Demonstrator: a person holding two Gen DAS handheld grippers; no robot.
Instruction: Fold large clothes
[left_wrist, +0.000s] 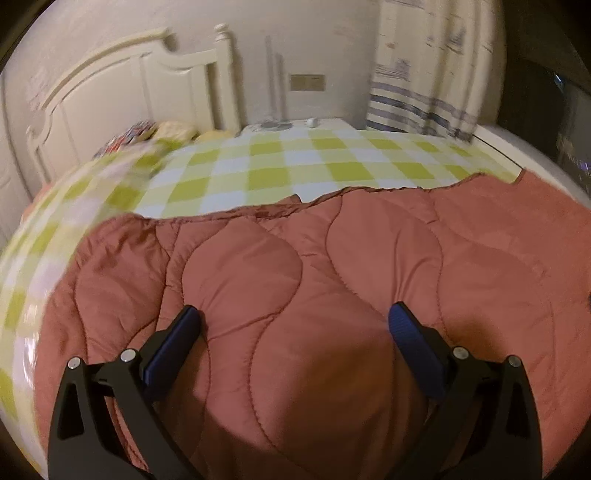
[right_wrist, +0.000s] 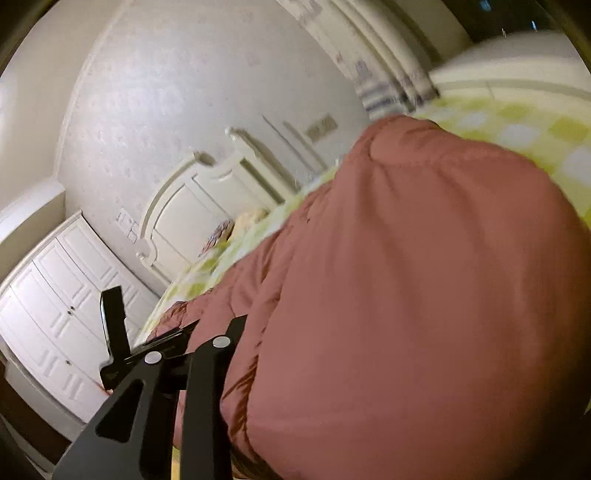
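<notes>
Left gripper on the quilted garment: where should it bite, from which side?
Take the far hem of the red quilted garment, coming over from the near side. That edge lies free on the checked bedsheet; the padded middle is too bulky for the open left gripper.

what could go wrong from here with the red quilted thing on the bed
The right gripper's hold on the puffy red quilted garment is hidden by fabric; a thin pinch could slip as it lifts. The left gripper stands open above it, holding nothing, so the far edge may drag across the checked sheet.
</notes>
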